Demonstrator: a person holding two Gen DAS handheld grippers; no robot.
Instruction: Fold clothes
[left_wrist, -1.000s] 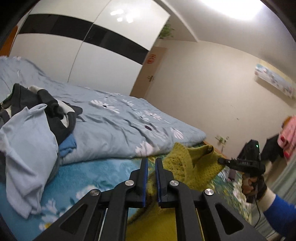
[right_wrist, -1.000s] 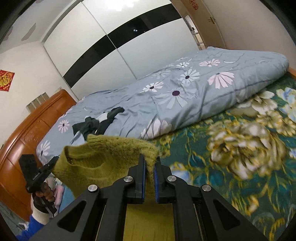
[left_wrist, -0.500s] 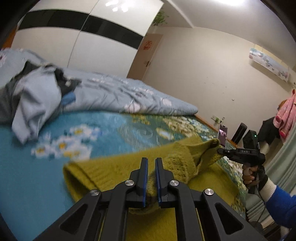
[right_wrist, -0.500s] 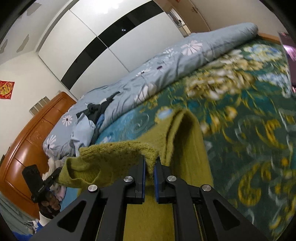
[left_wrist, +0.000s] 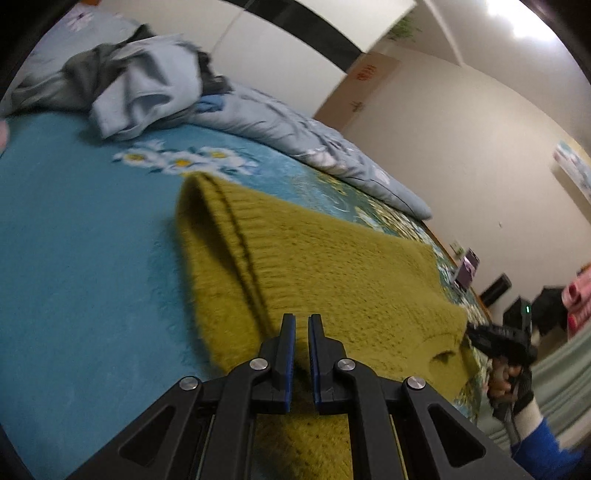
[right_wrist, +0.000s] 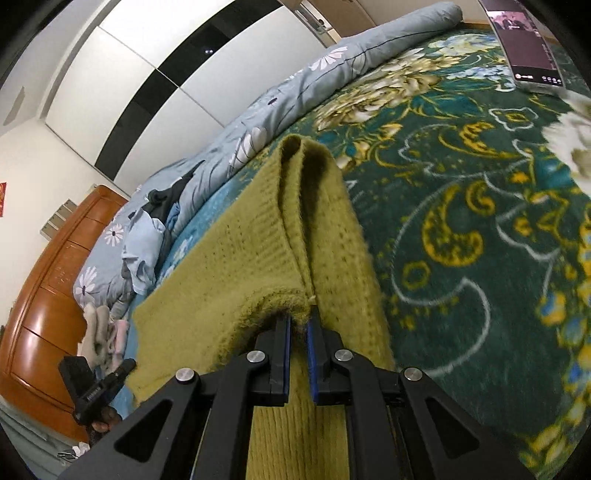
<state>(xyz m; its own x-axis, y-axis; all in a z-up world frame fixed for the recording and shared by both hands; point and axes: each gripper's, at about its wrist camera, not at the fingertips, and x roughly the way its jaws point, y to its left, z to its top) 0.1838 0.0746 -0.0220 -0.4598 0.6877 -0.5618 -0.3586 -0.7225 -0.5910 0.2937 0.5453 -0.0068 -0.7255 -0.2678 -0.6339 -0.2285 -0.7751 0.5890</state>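
The sweater (left_wrist: 332, 266) lies doubled over on the bed (left_wrist: 74, 258), filling the centre and lower half of both views, with its folded edge standing as a soft ridge towards the top of the knit. In the right wrist view the sweater (right_wrist: 258, 240) has a corner pinched in your right tool (right_wrist: 298, 325), clenched on the fuzzy hem at lower centre. Your left tool (left_wrist: 301, 332) sits at lower centre of its view with its pads narrowly apart; knit runs under and between them, but you cannot tell from here whether it grips the fabric or merely rests over it.

That doubt is the main risk. If one side holds and the other does not, any pull will skew the top layer, and the edges will no longer match. The knit is thick and springy, so the ridge may roll open once let go. It also clings to the plush bedspread (right_wrist: 480, 221), so dragging could bunch the lower layer unseen.

Further out, a pile of clothes (left_wrist: 140, 81) sits at upper left of the left view, well apart, against the duvet (left_wrist: 314, 140). A phone (right_wrist: 528, 48) lies at upper right of the right view; a wide sweep that way could knock it.
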